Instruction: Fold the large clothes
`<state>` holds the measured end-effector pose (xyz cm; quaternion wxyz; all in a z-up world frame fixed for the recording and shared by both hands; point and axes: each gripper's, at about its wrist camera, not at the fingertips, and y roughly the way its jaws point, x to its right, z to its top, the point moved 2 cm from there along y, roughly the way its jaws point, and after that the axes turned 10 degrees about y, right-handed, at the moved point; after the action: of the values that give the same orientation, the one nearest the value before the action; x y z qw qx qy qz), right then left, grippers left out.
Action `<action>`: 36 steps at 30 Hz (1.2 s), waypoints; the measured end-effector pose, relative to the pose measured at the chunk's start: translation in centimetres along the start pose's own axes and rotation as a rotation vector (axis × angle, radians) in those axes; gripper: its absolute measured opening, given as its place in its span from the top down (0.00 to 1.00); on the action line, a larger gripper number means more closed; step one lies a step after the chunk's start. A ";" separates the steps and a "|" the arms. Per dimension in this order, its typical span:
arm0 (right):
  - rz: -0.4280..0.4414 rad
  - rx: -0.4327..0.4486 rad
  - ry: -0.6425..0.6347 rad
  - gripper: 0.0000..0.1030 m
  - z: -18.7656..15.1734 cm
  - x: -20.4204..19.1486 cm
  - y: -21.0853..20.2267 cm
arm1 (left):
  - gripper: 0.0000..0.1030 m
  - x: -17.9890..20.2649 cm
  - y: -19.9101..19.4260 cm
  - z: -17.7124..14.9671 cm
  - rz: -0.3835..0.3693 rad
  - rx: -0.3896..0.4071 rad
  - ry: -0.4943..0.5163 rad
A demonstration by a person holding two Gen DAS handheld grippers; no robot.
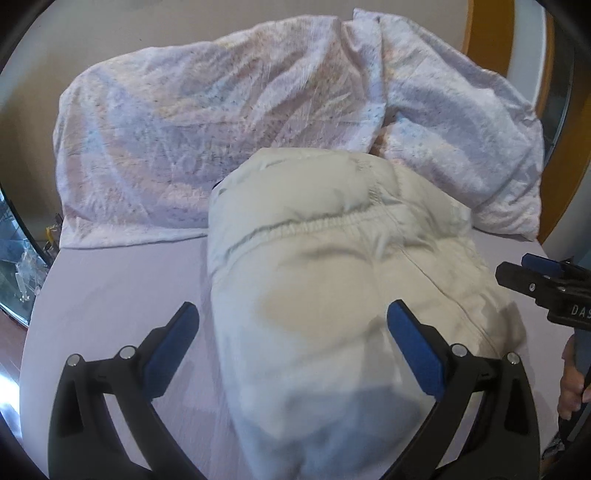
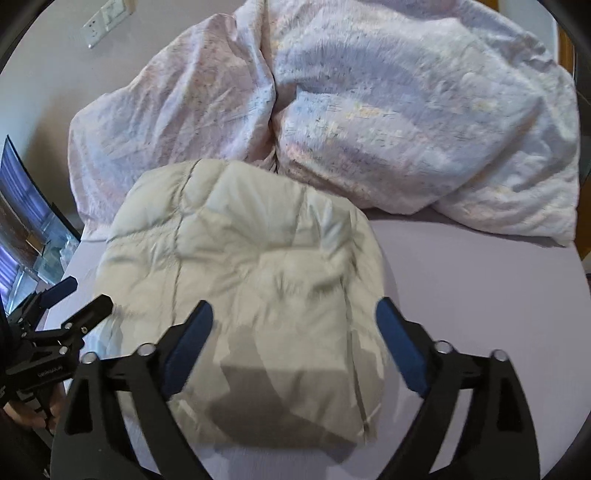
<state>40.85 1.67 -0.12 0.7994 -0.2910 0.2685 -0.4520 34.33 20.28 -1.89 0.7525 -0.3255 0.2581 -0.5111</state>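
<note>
A cream puffy jacket (image 1: 332, 280) lies folded into a compact bundle on the lilac bed sheet (image 1: 122, 288); it also shows in the right wrist view (image 2: 251, 266). My left gripper (image 1: 293, 317) is open and empty, its blue pads either side of the bundle's near end, above it. My right gripper (image 2: 293, 317) is open and empty, hovering over the bundle's near edge. The right gripper shows at the right edge of the left wrist view (image 1: 543, 277). The left gripper shows at the left of the right wrist view (image 2: 70, 299).
A crumpled pale floral duvet (image 1: 229, 122) is piled along the far side of the bed, touching the jacket's far edge; it also fills the back of the right wrist view (image 2: 388, 110). A wall socket (image 2: 105, 22) is on the wall. The bed edge drops off at left.
</note>
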 end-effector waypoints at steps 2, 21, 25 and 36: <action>-0.022 0.002 -0.011 0.04 -0.9 -0.3 -0.9 | 0.02 0.2 -1.6 -0.8 -0.003 0.001 0.003; 0.044 -0.086 -0.008 0.01 -10.8 -2.1 -6.8 | 0.02 2.0 -11.2 -8.9 -0.053 -0.049 -0.046; 0.055 -0.100 0.010 0.01 -11.6 -2.0 -7.2 | 0.02 2.0 -11.7 -10.0 -0.063 -0.063 -0.063; 0.050 -0.100 0.033 0.01 -13.1 -1.8 -7.2 | 0.02 3.3 -11.5 -11.4 -0.085 -0.088 -0.061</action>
<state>26.93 -2.66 -3.70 0.7902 -0.3163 0.3112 -0.4227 20.30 11.59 -0.84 0.7228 -0.3841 0.2432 -0.5205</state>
